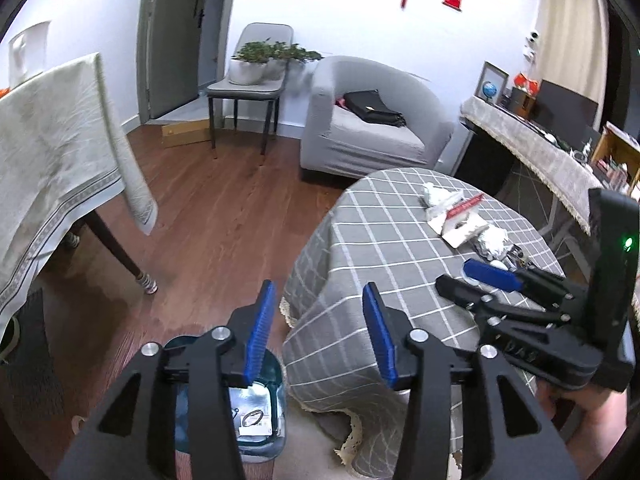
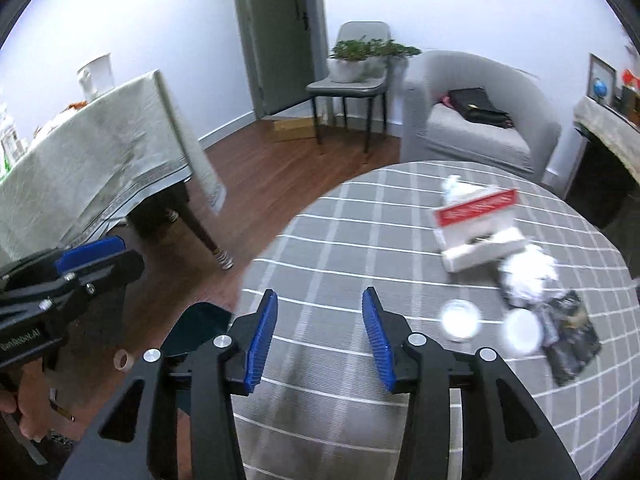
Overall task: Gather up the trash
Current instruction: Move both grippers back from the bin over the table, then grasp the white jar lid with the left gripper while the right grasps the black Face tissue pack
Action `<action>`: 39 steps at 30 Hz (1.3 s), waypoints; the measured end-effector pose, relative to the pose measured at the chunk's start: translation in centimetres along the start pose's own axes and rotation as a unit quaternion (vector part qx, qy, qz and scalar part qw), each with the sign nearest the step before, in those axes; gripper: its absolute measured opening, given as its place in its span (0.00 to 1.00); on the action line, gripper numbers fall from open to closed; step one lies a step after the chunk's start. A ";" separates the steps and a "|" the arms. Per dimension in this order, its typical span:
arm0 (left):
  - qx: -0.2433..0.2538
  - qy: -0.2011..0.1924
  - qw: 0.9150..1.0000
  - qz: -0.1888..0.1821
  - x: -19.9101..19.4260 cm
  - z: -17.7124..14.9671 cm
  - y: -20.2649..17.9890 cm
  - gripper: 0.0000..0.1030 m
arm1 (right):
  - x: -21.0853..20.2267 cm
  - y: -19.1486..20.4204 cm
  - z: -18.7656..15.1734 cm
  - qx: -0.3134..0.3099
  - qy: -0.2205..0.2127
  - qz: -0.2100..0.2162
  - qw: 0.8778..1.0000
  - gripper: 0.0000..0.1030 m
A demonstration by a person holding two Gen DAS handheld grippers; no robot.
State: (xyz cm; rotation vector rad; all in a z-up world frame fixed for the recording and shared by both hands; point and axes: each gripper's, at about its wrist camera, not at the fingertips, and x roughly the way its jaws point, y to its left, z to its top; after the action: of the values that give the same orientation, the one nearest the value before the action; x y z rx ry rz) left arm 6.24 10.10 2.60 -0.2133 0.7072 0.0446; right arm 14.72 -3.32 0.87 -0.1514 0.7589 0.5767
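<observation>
Both my left gripper (image 1: 320,332) and right gripper (image 2: 320,336) stand parted and empty. Trash (image 2: 476,224) lies clustered on the round table (image 2: 340,240), toward its right side; the bin (image 1: 256,404) sits on the floor below the table's edge. I judge one piece per approach best, taken squarely.

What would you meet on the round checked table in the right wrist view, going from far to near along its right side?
Crumpled white tissue → red and white box → crumpled white wrapper → dark packet.
</observation>
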 end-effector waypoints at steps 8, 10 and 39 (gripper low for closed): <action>0.026 0.000 1.000 -0.011 1.8 0.1 -4.0 0.54 | -2.2 -4.8 -1.0 0.028 -0.010 -0.024 0.999 0.54; 0.033 0.004 0.999 -0.015 2.4 0.1 -5.0 0.54 | -2.7 -5.9 -1.3 0.032 -0.011 -0.031 0.999 0.56; 0.115 0.070 0.987 -0.089 10.8 -1.7 -16.3 0.55 | -6.1 -16.5 -5.9 0.011 0.021 -0.064 0.998 0.80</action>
State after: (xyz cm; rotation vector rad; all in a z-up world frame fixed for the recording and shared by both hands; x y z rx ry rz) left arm 15.21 -6.55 -2.77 -0.0581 0.8247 -0.2233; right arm 16.62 -21.69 -0.43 -0.1912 0.7895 0.4447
